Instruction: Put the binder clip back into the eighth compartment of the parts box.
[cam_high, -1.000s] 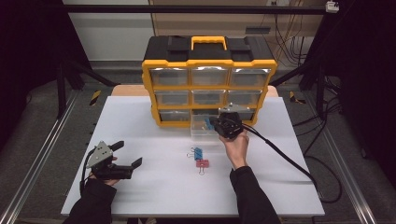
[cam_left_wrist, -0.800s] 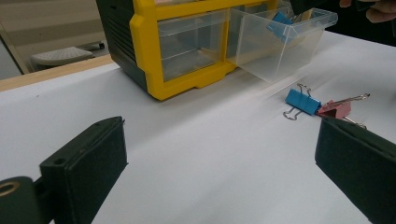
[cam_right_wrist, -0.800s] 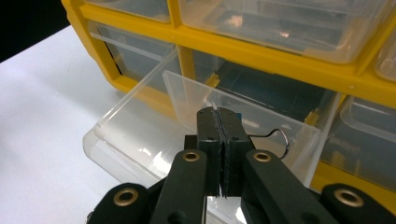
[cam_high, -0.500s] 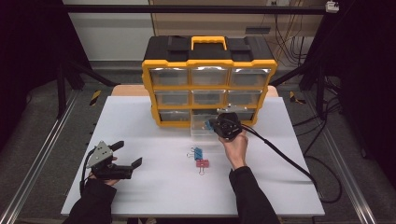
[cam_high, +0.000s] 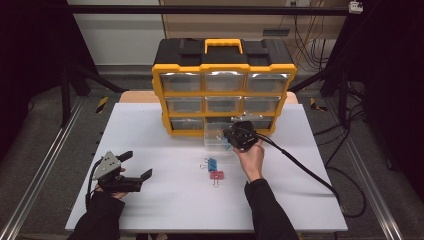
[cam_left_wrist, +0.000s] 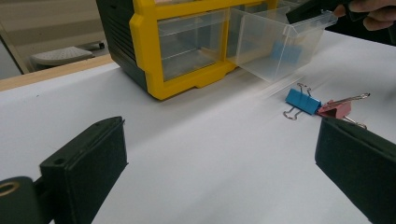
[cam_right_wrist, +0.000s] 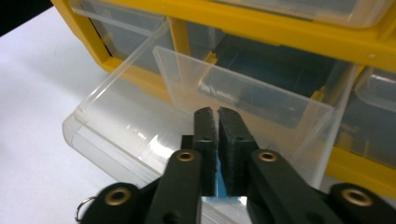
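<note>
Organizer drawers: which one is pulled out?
The bottom-row middle drawer of the yellow organizer: it juts onto the white table, with the right hand-held gripper above its opening. The other eight sit flush.

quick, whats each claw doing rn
left claw: open wide, nothing in it
right claw: shut but for a slit that just opened, tips bare, above the pulled-out clear drawer
</note>
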